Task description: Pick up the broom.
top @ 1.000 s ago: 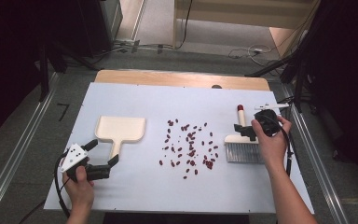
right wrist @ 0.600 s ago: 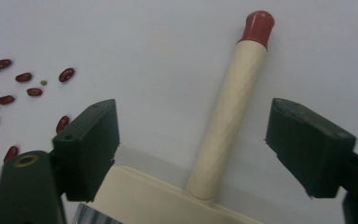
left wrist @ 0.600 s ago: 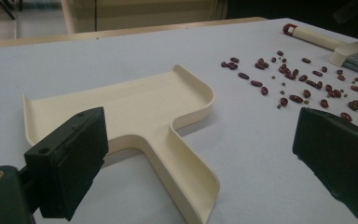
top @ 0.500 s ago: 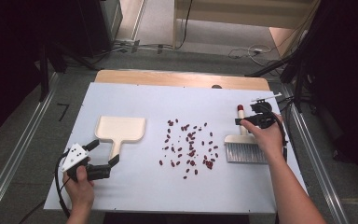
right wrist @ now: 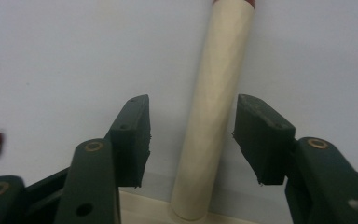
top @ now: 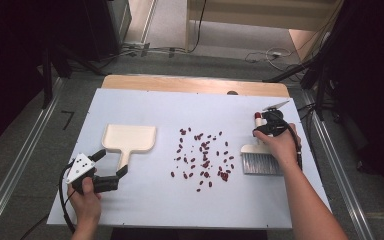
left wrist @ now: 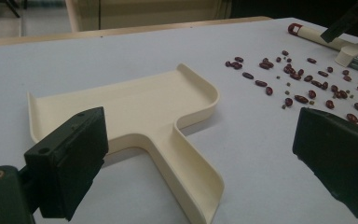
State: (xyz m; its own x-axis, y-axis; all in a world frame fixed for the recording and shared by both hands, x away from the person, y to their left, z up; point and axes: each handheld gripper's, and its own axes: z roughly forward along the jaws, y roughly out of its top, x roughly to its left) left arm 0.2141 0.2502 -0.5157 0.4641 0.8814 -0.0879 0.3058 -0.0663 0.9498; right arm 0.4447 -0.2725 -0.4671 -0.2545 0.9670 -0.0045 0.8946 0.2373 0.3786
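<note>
Right gripper (right wrist: 191, 140): jaws have just been closing, astride the brush's (top: 261, 159) smooth round wooden handle (right wrist: 216, 107) at frame centre, pads not touching. Left gripper (left wrist: 200, 163) gapes over the cream plastic dustpan (left wrist: 135, 112), centre-left. Glossy red beans (top: 202, 155) scattered mid-table.

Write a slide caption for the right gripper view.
Open right claw straddling the brush handle, pads not yet touching.

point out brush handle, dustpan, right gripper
brush handle (right wrist: 216, 93), right gripper view, mid-shaft.
dustpan (top: 130, 137), high view, flat pan floor.
right gripper (right wrist: 191, 135), right gripper view, midway between its fingers.
</note>
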